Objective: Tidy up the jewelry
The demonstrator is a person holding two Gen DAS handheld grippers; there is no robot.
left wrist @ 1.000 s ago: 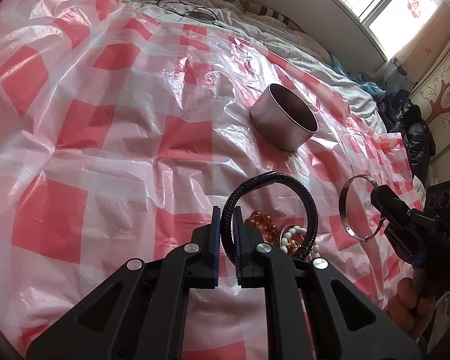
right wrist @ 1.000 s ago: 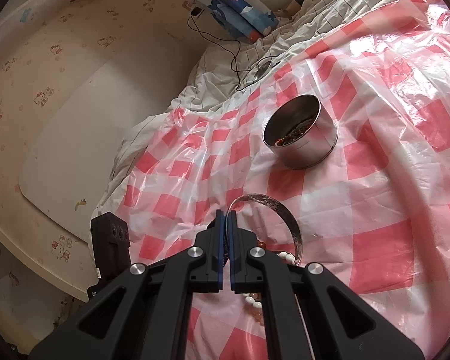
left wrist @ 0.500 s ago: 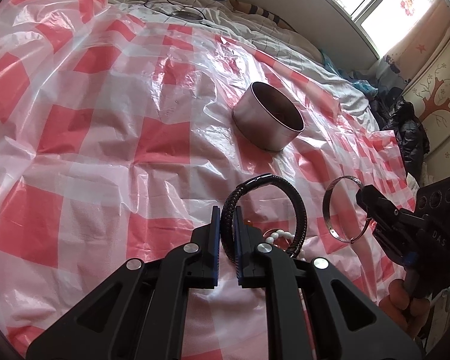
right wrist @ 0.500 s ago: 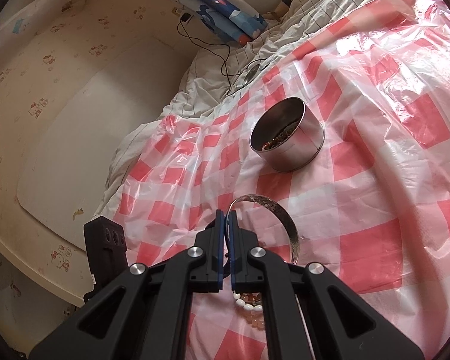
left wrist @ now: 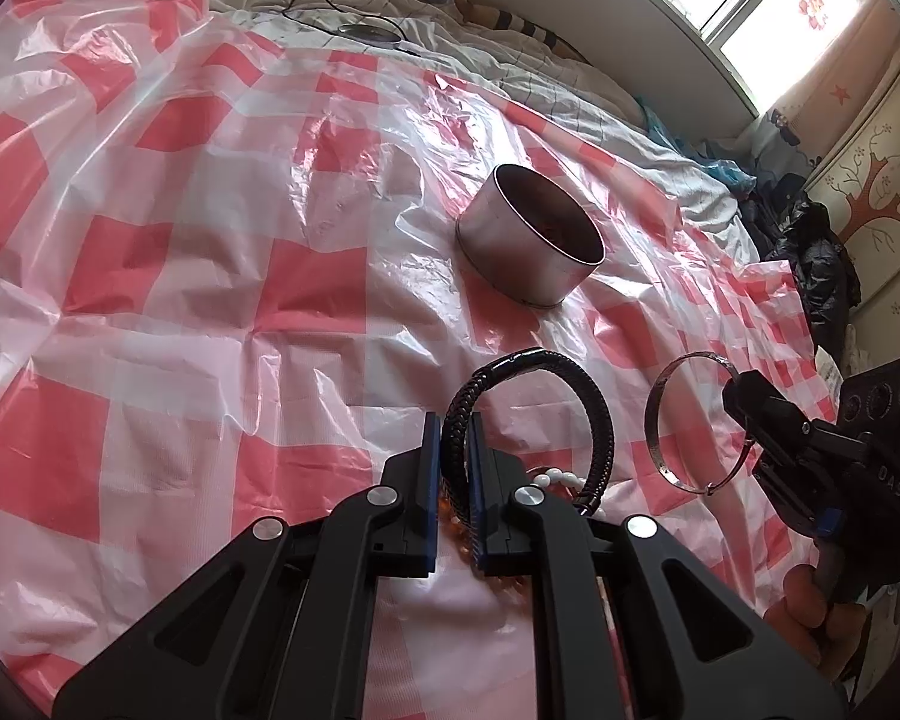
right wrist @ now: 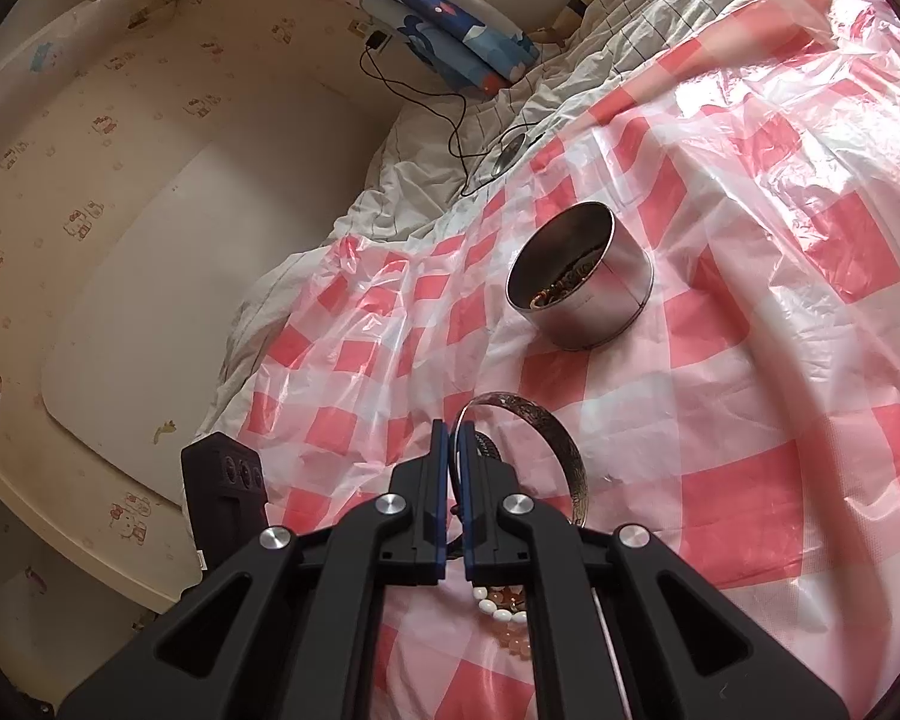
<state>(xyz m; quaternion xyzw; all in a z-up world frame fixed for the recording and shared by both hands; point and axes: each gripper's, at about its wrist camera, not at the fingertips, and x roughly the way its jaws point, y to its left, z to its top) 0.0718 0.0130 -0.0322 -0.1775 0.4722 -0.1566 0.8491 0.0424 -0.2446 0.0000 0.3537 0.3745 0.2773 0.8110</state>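
My left gripper (left wrist: 453,426) is shut on a black braided leather bracelet (left wrist: 594,408) and holds it above the red-checked plastic sheet. My right gripper (right wrist: 452,438) is shut on a thin silver bangle (right wrist: 546,420); the bangle also shows in the left wrist view (left wrist: 660,402). A round metal tin (left wrist: 528,246) stands open farther ahead, with some jewelry inside in the right wrist view (right wrist: 582,288). White and amber bead bracelets (right wrist: 504,606) lie on the sheet below the grippers.
The checked plastic sheet (left wrist: 180,276) covers a bed with a grey quilt (right wrist: 570,84). A black cable and small round device (left wrist: 372,30) lie beyond the sheet. Dark clothing (left wrist: 822,264) is piled at the right. A wall and white panel (right wrist: 138,276) lie left.
Both grippers have risen and moved toward the tin, carrying the leather bracelet and the bangle. The bead bracelets have dropped lower in both views.
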